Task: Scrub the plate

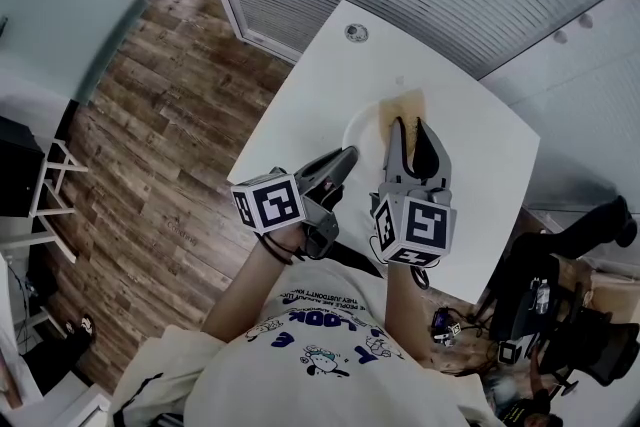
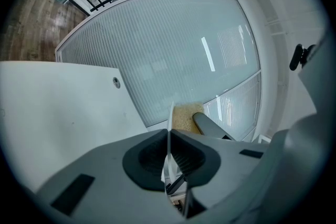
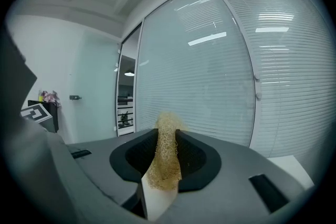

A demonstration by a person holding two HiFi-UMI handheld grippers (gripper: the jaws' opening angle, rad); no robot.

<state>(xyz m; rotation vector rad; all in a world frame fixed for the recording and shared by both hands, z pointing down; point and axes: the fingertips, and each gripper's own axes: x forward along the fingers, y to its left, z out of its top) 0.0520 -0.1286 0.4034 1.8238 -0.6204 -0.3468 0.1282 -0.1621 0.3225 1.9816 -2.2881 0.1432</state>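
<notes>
**Gripping Plate and Sponge Over the White Table**

Clamping the white plate (image 1: pixel 358 130) by its near rim in the left gripper (image 1: pixel 345 158), jaws clenched on the thin edge; in the left gripper view, seeing it edge-on as a pale upright line between the dark pads (image 2: pixel 149 157). Holding that plate over the near half of the white table (image 1: pixel 330 55), close in front of the person's chest, without showing plainly whether resting on the tabletop or lifted clear. Pinching a tan, coarse-meshed sponge (image 3: pixel 164 157) in the right gripper (image 1: pixel 410 130), jaws squeezed onto its sides, the frayed top poking out beyond the tips. Reaching in from the plate's right and holding the sponge against the plate's far rim, just beside the left gripper's tips. Showing a white wedge, seemingly the plate, right under the sponge in the right gripper view. Leaving a small round grommet (image 1: pixel 356 33) well apart, farther out on the table, and wood-plank flooring (image 1: pixel 170 115) in view to the table's left.
</notes>
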